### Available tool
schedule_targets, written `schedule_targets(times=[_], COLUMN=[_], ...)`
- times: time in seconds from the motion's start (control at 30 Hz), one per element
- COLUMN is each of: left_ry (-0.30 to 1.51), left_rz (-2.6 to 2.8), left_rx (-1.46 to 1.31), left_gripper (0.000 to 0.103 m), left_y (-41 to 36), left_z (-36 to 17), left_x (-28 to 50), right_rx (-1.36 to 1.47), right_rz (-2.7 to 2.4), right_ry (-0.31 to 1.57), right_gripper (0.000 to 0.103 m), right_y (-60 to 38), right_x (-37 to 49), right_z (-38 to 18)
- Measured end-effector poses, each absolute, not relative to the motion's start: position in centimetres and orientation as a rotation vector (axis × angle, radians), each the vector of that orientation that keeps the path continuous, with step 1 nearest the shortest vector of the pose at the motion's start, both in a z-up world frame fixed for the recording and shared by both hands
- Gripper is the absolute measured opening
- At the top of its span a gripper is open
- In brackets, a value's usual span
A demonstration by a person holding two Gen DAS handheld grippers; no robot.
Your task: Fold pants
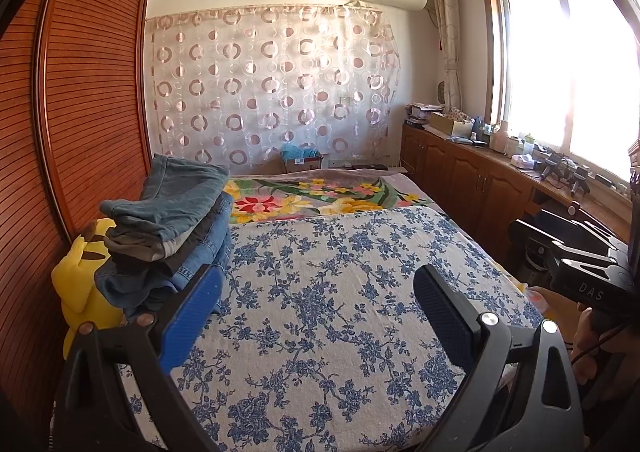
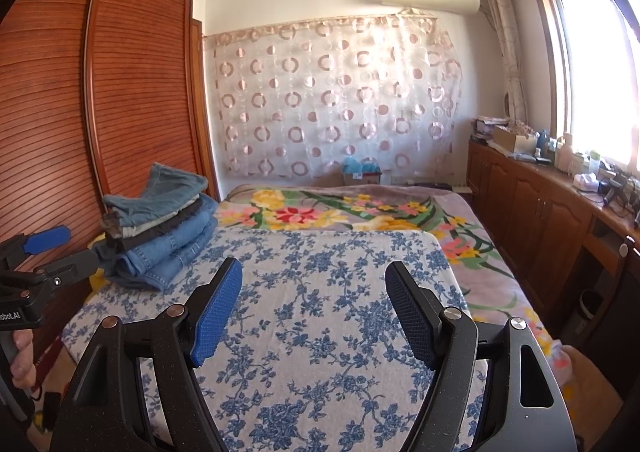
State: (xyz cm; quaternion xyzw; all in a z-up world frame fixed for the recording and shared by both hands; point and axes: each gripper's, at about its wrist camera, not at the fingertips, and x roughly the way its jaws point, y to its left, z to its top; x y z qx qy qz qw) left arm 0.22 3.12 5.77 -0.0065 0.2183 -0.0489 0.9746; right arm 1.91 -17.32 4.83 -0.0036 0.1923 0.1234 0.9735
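Pants [image 2: 160, 236] lie folded in a stack of several pairs at the left edge of the bed [image 2: 340, 332], against the wardrobe [image 2: 120, 91], beside a yellow plush toy [image 1: 80, 284]. The blue-flowered cover in front of both grippers carries no garment.

Left gripper [image 1: 316, 316]: fingers spread wide, holding nothing. Right gripper [image 2: 314, 316]: fingers spread wide, holding nothing.

Key relation: the stack sits forward and left of both grippers, its long axis running toward the headboard end. The left gripper is nearer, its left finger close beside the stack's near end.

Judgement: the scene fits either a finished pile or a pause between pairs; no unfolded pair is in view.
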Motion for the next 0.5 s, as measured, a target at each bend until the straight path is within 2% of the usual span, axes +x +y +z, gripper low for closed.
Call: schedule_targets(times=[0.5], left_ry=[0.437], left_rz=[-0.095], left_rx=[-0.015], left_gripper=[0.098], left_y=[3.13], left_z=[6.06], left_x=[0.15], right_rx=[-0.007], right_rz=[0.248], right_ry=[0.386], right_gripper=[0.076], right_y=[-17.29], right_x=[1.89], right_z=[4.73])
